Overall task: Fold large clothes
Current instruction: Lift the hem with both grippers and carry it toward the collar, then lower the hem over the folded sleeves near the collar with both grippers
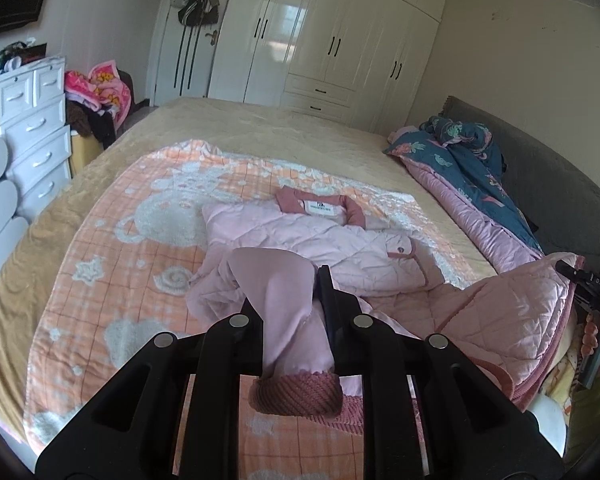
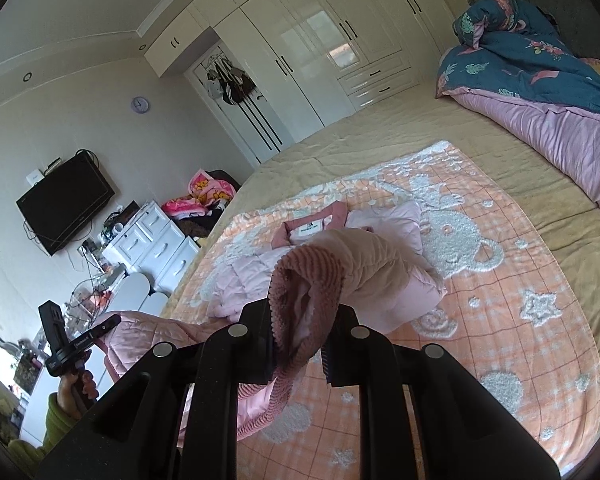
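Observation:
A pink quilted jacket (image 1: 300,236) lies collar-away on an orange and white blanket (image 1: 112,280) on the bed. Its near part is lifted off the blanket. My left gripper (image 1: 288,292) is shut on a fold of pink fabric, and a ribbed dusty-pink band (image 1: 296,394) hangs below it. My right gripper (image 2: 304,308) is shut on the jacket's (image 2: 384,256) ribbed hem (image 2: 312,272). In the left wrist view the right gripper (image 1: 572,274) shows at the far right, at a raised quilted corner. In the right wrist view the left gripper (image 2: 108,326) appears at the far left, held by a hand (image 2: 74,392).
A blue floral duvet (image 1: 460,148) with pink lining lies bunched along the grey headboard (image 1: 548,176). A white dresser (image 1: 36,136) and a chair piled with clothes (image 1: 100,92) stand beside the bed. White wardrobes (image 1: 332,40) line the far wall. A TV (image 2: 64,204) hangs on the wall.

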`<action>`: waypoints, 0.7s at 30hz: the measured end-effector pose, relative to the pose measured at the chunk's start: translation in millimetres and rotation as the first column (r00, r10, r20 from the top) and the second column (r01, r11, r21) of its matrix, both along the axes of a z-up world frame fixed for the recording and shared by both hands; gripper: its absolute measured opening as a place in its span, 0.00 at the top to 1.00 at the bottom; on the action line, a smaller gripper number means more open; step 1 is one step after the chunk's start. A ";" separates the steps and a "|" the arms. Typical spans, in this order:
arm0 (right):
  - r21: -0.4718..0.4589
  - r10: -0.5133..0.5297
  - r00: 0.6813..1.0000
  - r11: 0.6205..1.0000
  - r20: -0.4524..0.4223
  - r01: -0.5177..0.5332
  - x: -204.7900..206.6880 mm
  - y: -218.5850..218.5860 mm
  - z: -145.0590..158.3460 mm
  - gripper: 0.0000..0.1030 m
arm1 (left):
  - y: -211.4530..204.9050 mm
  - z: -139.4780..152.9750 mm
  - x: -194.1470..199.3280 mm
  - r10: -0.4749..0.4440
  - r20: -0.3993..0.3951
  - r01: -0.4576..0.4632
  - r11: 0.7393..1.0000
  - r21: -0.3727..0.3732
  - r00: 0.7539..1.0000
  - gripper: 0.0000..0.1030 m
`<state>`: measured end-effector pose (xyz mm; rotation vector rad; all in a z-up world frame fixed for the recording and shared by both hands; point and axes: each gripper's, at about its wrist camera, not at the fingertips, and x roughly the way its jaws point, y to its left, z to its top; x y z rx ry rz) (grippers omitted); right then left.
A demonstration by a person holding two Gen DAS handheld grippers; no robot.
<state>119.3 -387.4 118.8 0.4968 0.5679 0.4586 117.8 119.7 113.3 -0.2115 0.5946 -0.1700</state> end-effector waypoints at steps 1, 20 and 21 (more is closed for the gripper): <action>0.007 -0.005 1.000 1.000 0.003 0.005 2.2 -1.0 1.6 0.85 | -0.8 2.7 1.9 0.000 0.005 0.000 1.000 0.001 1.000 0.90; 0.010 -0.039 0.999 0.999 0.029 0.038 41.0 -1.7 25.4 0.85 | 4.9 25.3 44.4 0.040 0.040 -0.041 0.998 0.038 0.998 0.90; 0.008 -0.044 0.999 0.999 0.026 0.044 43.8 -1.9 25.1 0.85 | 5.3 25.5 46.6 0.043 0.041 -0.045 0.998 0.042 0.998 0.90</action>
